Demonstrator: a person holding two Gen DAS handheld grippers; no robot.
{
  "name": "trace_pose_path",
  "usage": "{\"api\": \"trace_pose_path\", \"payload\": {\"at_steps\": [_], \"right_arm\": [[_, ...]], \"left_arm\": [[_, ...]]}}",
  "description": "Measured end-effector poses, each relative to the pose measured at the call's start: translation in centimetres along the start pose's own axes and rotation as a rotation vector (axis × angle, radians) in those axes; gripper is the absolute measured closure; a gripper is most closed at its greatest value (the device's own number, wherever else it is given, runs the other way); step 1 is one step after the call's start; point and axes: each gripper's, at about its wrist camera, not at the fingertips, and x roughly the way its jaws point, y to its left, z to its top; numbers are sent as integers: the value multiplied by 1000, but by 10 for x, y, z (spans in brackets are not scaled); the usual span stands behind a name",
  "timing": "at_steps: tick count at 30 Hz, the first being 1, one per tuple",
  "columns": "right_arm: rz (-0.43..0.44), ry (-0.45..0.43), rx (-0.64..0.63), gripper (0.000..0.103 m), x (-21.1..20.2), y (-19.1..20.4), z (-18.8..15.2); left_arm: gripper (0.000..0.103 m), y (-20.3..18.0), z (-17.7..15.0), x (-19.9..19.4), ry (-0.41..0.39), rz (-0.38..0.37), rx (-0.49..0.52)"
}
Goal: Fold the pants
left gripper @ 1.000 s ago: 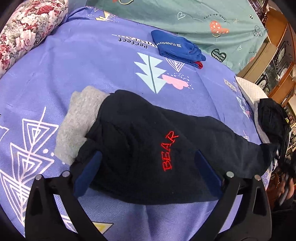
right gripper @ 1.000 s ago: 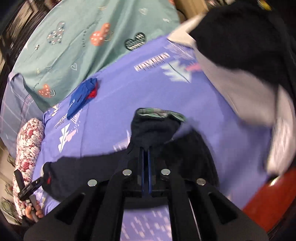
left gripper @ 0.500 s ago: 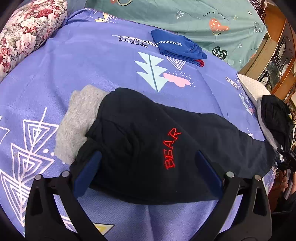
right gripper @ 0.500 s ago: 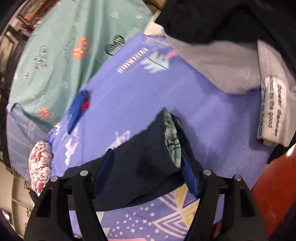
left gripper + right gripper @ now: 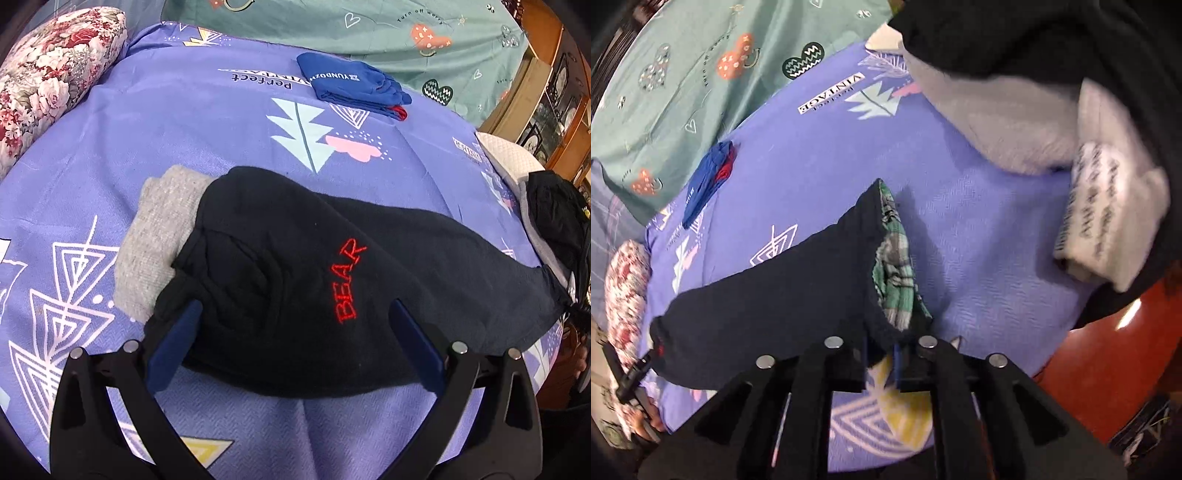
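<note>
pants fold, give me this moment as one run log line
stage: pants laid flat on bed sheet | left gripper: open, over waist end | right gripper: shut on pants hem | folded blue garment: apart, untouched

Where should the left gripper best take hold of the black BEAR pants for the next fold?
Probably the near hem of the black pants, below the BEAR lettering. The open left gripper already straddles it from the near side, and the edge lies flat on the purple sheet.

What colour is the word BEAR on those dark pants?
Red, on the pants; clearest in the left wrist view.
</note>
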Motion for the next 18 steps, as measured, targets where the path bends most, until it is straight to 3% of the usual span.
{"api": "trace_pose_path", "payload": {"at_steps": [2, 4, 6, 8, 10, 13, 15, 18], "right_arm": [[-66, -143, -32, 58, -36, 13, 16], [10, -188, -83, 54, -50, 39, 33], [221, -77, -188, 50, -31, 93, 50], [363, 24, -274, 43, -1, 147, 54], [487, 191, -359, 43, 52, 217, 50], [573, 393, -413, 43, 125, 290, 39], [592, 496, -433, 43, 164, 321, 30], [614, 631, -452, 43, 205, 351, 20]], "left_arm": [[2, 1, -1, -4, 20, 1, 7], [2, -1, 1, -10, 19, 10, 25], [2, -5, 2, -13, 11, 23, 44], [2, -5, -1, -4, 42, 67, 56], [2, -3, -9, 6, 88, 85, 53], [2, -3, -21, 2, 79, 95, 57], [2, 7, -20, -3, 100, 51, 3], [2, 15, -17, -11, 125, 43, -49]]}}
